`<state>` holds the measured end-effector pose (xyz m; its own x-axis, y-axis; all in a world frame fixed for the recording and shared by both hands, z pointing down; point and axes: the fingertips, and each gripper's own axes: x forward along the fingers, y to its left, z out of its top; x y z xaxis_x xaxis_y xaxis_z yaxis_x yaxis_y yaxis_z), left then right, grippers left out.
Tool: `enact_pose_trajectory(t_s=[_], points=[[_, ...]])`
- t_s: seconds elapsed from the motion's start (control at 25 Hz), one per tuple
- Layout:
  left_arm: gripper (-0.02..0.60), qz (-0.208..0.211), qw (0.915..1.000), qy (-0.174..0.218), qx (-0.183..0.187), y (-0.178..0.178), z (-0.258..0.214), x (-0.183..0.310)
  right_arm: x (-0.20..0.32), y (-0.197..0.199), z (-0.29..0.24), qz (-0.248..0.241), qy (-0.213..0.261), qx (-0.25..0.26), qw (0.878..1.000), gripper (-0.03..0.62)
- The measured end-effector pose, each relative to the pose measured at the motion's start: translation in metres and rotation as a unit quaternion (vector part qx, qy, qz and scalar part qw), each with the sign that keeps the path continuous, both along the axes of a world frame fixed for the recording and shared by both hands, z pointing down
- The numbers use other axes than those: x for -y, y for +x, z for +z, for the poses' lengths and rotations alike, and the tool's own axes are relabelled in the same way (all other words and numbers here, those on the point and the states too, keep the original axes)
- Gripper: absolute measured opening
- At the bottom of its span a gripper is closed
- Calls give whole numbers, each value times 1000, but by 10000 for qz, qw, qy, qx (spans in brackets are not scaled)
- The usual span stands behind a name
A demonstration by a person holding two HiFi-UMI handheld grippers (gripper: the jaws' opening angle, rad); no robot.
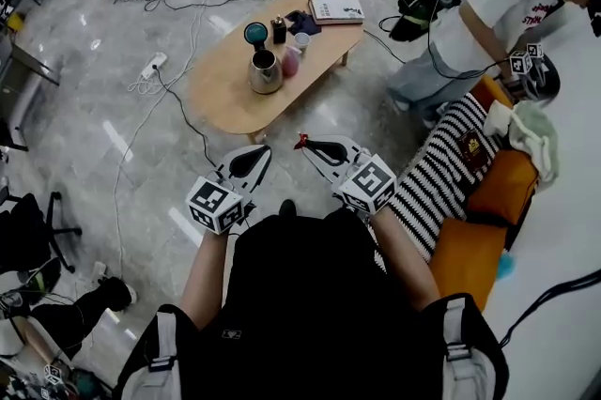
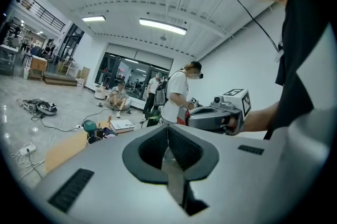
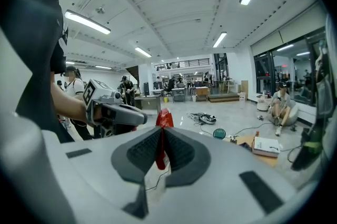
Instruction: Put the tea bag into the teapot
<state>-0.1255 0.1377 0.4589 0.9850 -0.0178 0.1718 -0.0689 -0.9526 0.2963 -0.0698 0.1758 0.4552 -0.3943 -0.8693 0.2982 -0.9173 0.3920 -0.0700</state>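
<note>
Low wooden worktop (image 1: 225,98) stands well ahead of the person, w/ a steel teapot (image 1: 265,72) on it; the pot's inside can't be seen from here. Beside it is a pink cup (image 1: 290,62), contents also unseen. Left claw (image 1: 266,149) is clenched on nothing. Right claw (image 1: 303,143) pinches the red tea bag (image 3: 163,119) close to the person's body, well apart from the pot. Progress, approx.: bag is in hand; carrying it over and dropping it in are left.
</note>
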Motion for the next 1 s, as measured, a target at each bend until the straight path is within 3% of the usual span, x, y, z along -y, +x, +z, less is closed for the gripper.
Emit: enact_pose_trajectory(t_s=[0.52,1.0], points=[[11,143,9998,-21,139,14,10,-3,-4,12,10,147,-17,115,9998,25],[12,-211,9994,94,271,43,9,3,10,38,21,-359,-85,293,9989,25]])
